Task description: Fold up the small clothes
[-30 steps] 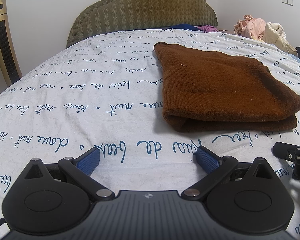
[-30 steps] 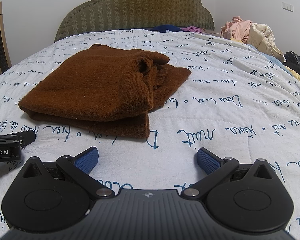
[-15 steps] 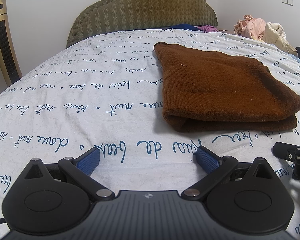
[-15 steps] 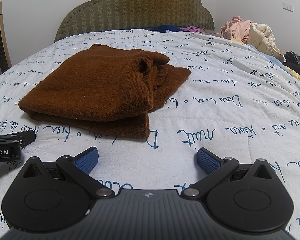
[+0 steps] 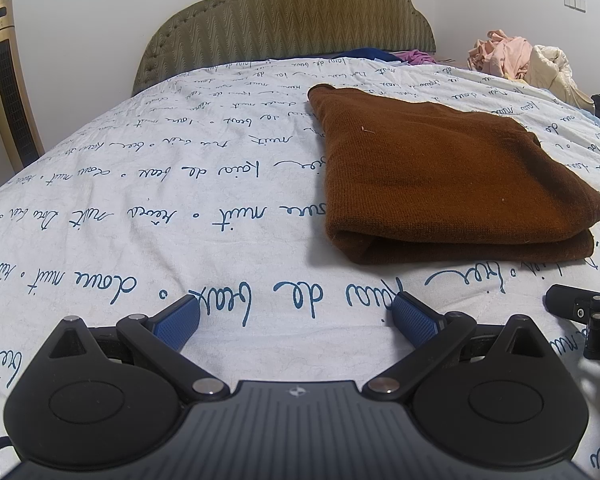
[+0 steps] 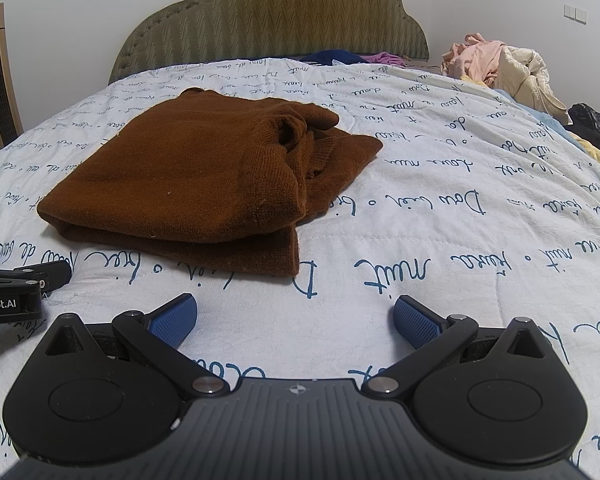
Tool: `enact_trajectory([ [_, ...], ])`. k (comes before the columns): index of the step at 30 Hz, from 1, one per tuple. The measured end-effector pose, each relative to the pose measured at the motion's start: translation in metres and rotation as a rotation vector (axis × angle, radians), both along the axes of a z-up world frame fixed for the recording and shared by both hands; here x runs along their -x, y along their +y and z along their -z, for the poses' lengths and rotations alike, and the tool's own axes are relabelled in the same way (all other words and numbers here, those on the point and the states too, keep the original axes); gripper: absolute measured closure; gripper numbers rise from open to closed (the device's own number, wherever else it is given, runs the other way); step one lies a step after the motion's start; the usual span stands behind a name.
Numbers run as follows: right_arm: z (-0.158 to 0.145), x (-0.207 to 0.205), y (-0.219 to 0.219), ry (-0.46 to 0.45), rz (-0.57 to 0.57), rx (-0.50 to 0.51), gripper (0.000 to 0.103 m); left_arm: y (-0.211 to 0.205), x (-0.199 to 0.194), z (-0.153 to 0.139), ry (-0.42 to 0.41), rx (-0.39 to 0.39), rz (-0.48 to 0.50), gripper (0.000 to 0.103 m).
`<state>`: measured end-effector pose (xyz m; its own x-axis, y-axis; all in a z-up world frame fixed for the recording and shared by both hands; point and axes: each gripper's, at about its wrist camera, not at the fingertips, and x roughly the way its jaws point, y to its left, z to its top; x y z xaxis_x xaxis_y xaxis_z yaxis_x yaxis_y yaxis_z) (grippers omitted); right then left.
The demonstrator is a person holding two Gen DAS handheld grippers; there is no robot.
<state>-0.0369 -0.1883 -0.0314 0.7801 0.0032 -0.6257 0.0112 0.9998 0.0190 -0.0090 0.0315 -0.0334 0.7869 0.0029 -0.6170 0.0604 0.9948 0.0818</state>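
A brown knitted sweater [image 5: 440,176] lies folded into a thick rectangle on the white bedspread with blue script [image 5: 140,208]. In the right wrist view the same sweater [image 6: 188,184] shows its bunched collar and sleeve end on the right side. My left gripper [image 5: 296,316] rests low on the bedspread in front of the sweater's left corner, open and holding nothing. My right gripper [image 6: 296,316] sits in front of the sweater's right corner, likewise open with nothing between its blue pads. Each gripper's fingers show at the edge of the other's view.
An olive padded headboard [image 5: 284,20] closes the far end of the bed. A heap of pink and cream clothes [image 6: 496,64] lies at the far right, with dark fabric [image 6: 596,124] near it. A gold tower appliance [image 5: 8,92] stands left of the bed.
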Motion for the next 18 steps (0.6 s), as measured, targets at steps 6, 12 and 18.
enact_trajectory([
  [6,0.0000,0.0000,-0.0001,0.000,0.000,0.000,0.000,0.0000,0.0000,0.0000,0.000,0.000,0.000,0.000],
  [12,0.0000,0.0000,0.0000,0.000,0.000,0.000,0.000,0.0001,0.0000,0.0001,0.000,0.000,0.000,0.000],
  [18,0.0000,0.0000,0.0000,0.000,0.000,0.000,0.000,-0.0017,0.0004,0.0002,-0.002,-0.011,0.002,0.000],
])
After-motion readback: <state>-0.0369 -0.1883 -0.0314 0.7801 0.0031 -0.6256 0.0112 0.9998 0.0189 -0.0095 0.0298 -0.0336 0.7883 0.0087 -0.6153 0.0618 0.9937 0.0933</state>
